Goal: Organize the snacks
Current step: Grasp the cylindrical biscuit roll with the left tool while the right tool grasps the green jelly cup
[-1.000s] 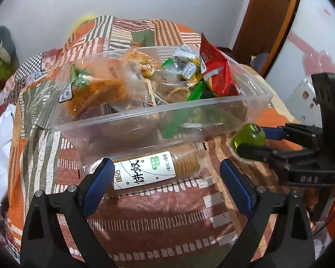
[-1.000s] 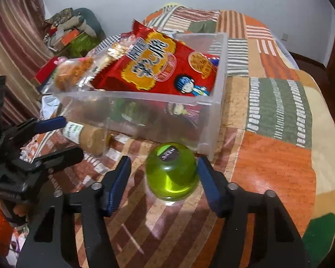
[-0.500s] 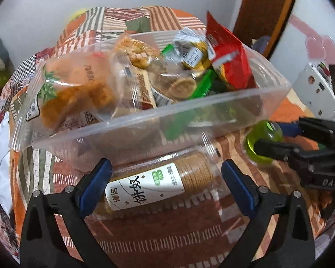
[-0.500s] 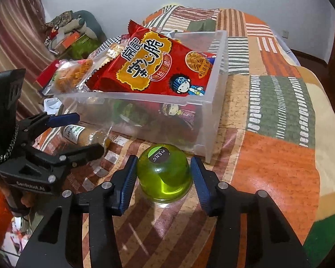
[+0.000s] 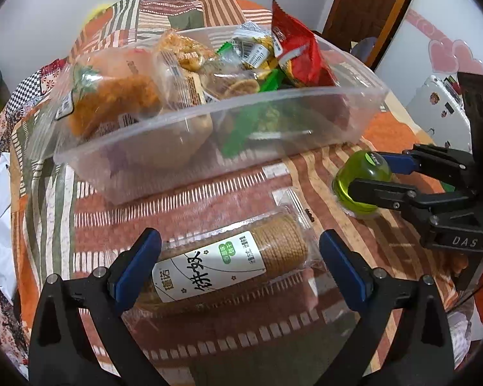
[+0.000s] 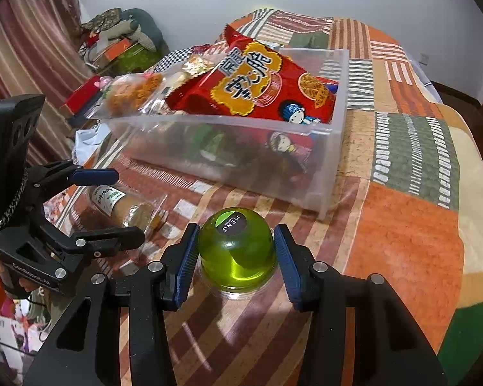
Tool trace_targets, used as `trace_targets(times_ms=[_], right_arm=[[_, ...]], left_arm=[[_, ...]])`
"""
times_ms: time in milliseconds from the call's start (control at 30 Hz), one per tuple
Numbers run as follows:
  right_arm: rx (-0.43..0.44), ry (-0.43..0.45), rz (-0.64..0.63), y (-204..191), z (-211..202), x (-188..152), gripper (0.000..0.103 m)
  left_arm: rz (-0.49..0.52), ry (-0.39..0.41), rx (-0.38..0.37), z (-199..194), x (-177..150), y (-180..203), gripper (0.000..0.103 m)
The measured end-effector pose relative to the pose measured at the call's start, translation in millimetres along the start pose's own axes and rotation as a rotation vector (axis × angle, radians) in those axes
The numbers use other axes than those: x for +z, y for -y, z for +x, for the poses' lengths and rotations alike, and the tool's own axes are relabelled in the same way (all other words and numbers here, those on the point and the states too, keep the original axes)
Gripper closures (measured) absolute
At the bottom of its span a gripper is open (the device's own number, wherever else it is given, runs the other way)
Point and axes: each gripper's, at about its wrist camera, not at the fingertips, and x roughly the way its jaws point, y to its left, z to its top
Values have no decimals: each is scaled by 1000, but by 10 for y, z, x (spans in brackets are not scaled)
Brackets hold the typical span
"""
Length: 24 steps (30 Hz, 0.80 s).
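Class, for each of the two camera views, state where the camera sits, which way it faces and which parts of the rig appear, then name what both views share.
Left wrist: on the left gripper, looking forward past its open blue-padded fingers at the biscuit roll.
Right wrist: on the right gripper, facing the green jelly cup between its nearly closed fingers.
Shared: both show the clear snack bin, roll, cup and the other gripper.
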Motion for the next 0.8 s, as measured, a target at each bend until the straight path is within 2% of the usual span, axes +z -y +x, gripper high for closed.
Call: trace_targets(times_ms=[233, 333, 400, 533, 667, 733, 800], right_arm=[[11, 3, 12, 22, -48, -65, 59], [15, 3, 18, 36, -53, -65, 59], [17, 4, 20, 40, -50, -68, 59], [22, 7, 24, 46, -45, -71, 59], [23, 11, 28, 35, -31, -70, 59], [21, 11, 31, 29, -33, -70, 59], [17, 13, 31, 21, -33, -72, 59]], left_arm=[[20, 2, -4, -161, -96, 55, 4], [4, -12, -40, -160, -72, -32, 4], [29, -18, -62, -144, -77, -49, 3], [75, -62, 10, 14, -84, -136, 3], [-5, -89, -10, 143, -89, -277, 3], [-48, -73, -4, 140, -81, -317, 6], [-62, -57, 8, 109, -98, -307, 21]])
